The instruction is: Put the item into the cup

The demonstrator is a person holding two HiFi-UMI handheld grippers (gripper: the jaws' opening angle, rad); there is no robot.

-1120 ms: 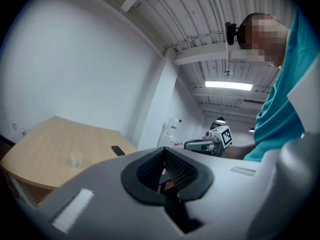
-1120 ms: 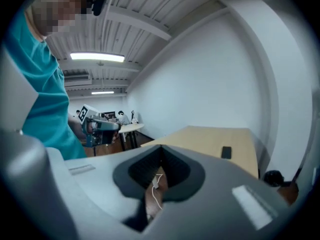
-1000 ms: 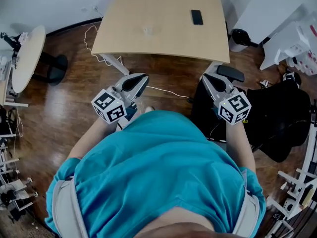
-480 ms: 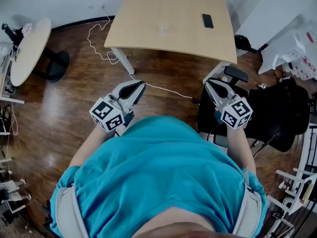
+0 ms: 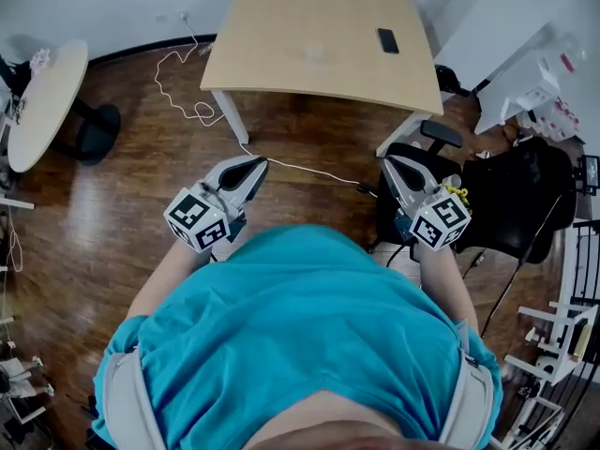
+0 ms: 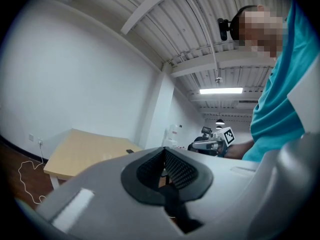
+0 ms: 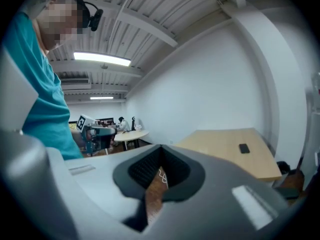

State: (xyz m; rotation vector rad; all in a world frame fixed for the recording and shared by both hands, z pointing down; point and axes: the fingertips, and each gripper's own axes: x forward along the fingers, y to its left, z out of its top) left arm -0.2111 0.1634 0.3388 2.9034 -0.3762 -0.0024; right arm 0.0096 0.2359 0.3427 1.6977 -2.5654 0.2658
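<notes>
- Two tables: a desk (image 5: 319,26) and a round table (image 5: 37,111) well to the desk's left.
- One phone (image 5: 387,40), on the desk's right part.
- One black chair (image 5: 525,204), off the desk's near right corner.
- One white cable (image 5: 183,82), on the floor by the desk's left edge.
- Two grippers: left gripper (image 5: 253,165), right gripper (image 5: 394,165).
- One person (image 5: 300,336).

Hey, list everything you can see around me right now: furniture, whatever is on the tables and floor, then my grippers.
Table: one, light wood, top centre.
Phone: one, black, on that table's right part.
Small pale thing: one, mid-table, too blurred to name.
Round table: one, pale, far left.
Cable: one, white, on the wood floor.
Office chair: one, black, right.
Left gripper: grey, shut, empty.
Right gripper: grey, shut, empty.
</notes>
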